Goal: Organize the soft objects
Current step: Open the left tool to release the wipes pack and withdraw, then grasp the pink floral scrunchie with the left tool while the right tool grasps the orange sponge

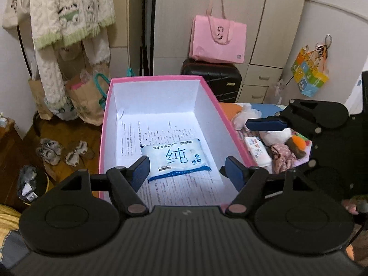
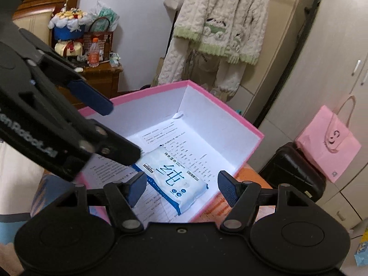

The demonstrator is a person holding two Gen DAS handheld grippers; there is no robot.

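both grippers, left gripper (image 1: 186,169) and right gripper (image 2: 181,186), hang released and empty over the wipes pack (image 1: 176,162) lying mid-frame in the pink box (image 1: 104,124)

1. The left wrist view is taken from close above the near end of the pink box (image 1: 158,79), angled down and forward toward a wardrobe (image 1: 241,18).
2. The right wrist view is taken from the box's (image 2: 230,115) right, angled down.
3. The box and wipes pack (image 1: 176,162) (image 2: 174,177) are shared.
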